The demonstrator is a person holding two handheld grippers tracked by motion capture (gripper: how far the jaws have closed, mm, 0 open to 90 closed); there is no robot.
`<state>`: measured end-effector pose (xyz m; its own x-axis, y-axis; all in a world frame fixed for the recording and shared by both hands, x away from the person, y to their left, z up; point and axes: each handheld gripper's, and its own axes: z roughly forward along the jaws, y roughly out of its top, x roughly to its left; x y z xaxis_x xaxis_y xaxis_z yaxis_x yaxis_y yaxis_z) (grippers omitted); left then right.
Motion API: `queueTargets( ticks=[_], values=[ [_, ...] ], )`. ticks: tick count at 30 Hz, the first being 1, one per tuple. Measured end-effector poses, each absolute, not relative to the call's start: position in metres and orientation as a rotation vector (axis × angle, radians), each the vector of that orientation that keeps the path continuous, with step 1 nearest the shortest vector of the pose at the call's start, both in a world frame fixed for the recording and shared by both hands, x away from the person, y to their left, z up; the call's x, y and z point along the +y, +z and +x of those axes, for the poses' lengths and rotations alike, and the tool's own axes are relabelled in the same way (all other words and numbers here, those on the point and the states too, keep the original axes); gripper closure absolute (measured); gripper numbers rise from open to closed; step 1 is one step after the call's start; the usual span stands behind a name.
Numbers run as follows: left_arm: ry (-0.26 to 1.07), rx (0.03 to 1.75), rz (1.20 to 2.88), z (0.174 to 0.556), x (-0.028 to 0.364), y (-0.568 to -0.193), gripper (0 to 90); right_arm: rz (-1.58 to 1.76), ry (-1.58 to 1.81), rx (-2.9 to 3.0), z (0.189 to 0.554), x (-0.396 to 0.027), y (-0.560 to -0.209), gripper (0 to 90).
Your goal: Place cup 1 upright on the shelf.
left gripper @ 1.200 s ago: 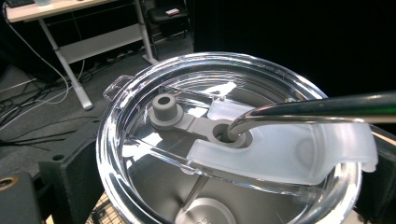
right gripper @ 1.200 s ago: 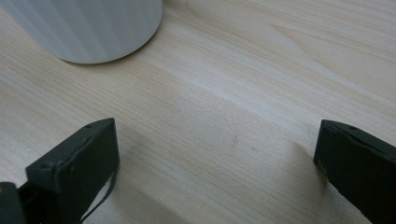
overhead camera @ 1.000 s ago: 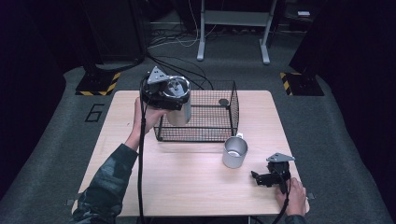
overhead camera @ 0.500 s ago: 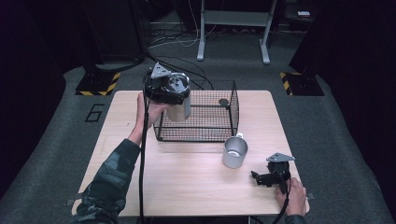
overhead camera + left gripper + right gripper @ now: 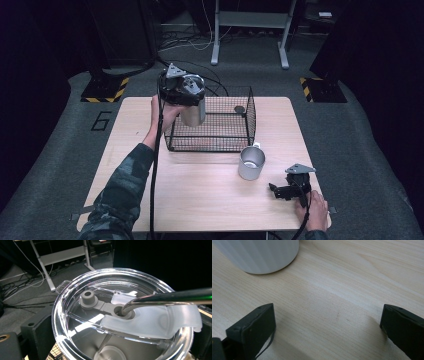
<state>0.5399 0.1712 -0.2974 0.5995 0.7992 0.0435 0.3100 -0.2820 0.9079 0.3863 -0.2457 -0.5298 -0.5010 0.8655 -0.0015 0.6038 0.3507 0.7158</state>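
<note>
High view: the left gripper (image 5: 186, 97) is raised above the table (image 5: 200, 200), clamped on a steel tumbler (image 5: 193, 111) that hangs upright below it, over the near-left corner of a black wire basket (image 5: 220, 131); the tumbler's foot stands above the basket rim, whether touching it cannot be told; a small dark disc (image 5: 239, 109) lies inside the basket, to the right of this gripper and beyond it. Left gripper view: the tumbler's clear lid (image 5: 75, 322) sits right before the camera, with a grey plug (image 5: 89, 298) on its strap and a steel straw (image 5: 170, 296) passing through the lid's hole under a frosted flap (image 5: 155, 322); the jaws themselves are mostly hidden beside the tumbler. High view: the right gripper (image 5: 284, 191) rests low on the table near its front-right edge, jaws pointing left; a steel cup (image 5: 251, 163) stands open-mouthed just ahead and to the left of it, near the basket's front-right corner, apart from both. Right gripper view: the jaws stand wide apart with bare wood between them; the cup's rounded wall (image 5: 259, 255) lies ahead, left of the jaw line, untouched.
</note>
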Motion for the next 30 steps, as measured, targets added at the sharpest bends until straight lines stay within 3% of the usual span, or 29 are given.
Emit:
queueTargets(
  ticks=[30],
  values=[
    [0.618, 1.105, 1.858, 0.587, 0.17, -0.354, 3.7, 1.298, 0.948, 2.232, 0.386, -0.245, -0.53, 0.0]
  ],
)
